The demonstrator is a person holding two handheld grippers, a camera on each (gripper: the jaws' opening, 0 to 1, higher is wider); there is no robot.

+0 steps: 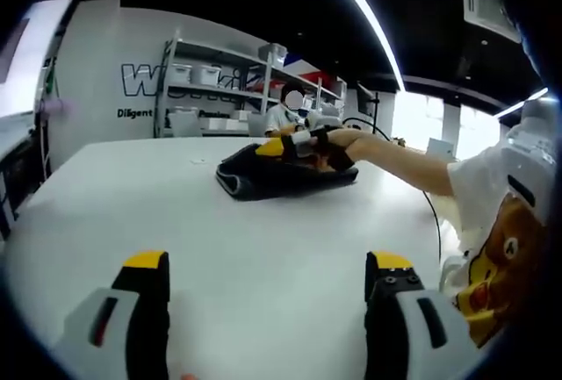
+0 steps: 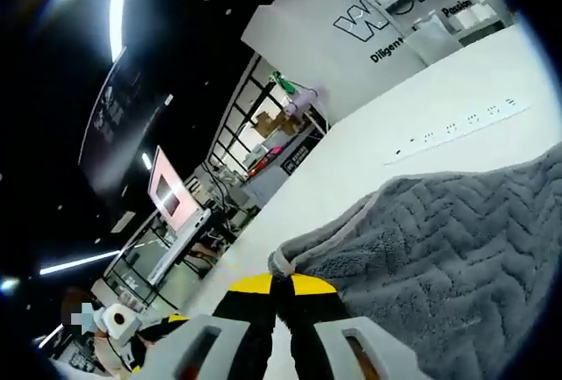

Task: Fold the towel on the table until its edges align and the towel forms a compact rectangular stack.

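Note:
The dark grey towel lies folded in a thick bundle on the white table, toward its far side. My left gripper hangs open well short of it, jaws wide apart with nothing between them. A hand reaches in from the right and holds my right gripper down on the towel's top. In the right gripper view the ribbed towel spreads to the right, and its hemmed corner meets the yellow tips of my right gripper, which is shut on that corner.
A white power strip lies on the table beyond the towel. Behind the table stand shelves with boxes, and a seated person is there. The operator's sleeve and shirt fill the right edge.

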